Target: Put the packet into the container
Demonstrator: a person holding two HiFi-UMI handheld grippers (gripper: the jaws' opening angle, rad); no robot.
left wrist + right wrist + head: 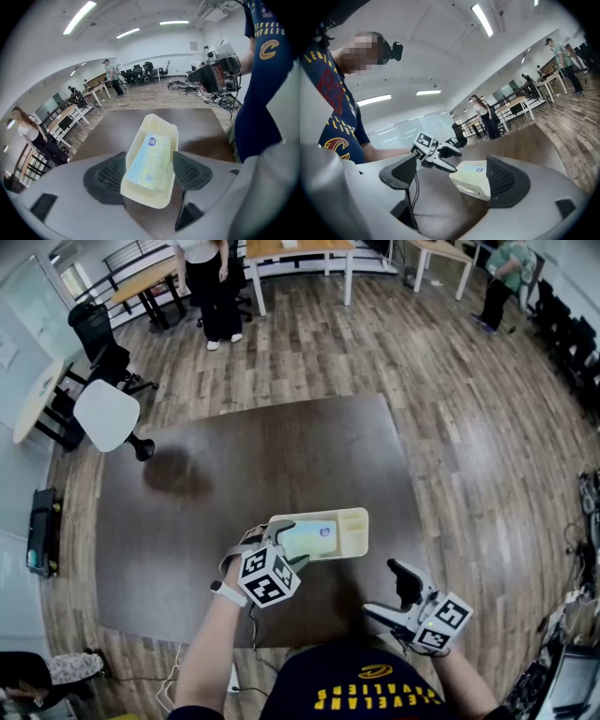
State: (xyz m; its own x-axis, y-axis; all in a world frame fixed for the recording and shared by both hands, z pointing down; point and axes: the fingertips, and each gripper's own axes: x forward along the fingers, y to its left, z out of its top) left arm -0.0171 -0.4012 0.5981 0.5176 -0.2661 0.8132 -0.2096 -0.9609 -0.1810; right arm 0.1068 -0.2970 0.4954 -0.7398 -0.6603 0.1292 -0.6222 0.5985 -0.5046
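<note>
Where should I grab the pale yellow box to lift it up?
Probably the end wall of the container, by its empty little compartment. Come from above with the open right gripper, which is on that side. The packet fills the long part, so only at that end can one jaw slip inside the thin rim.

container [353, 532] cream | packet [309, 538] pale blue-green, yellow speckles, blue round sticker | table [234, 474] dark brown | floor [450, 381] grey-brown wood planks | shirt [375, 690] navy, yellow lettering
</note>
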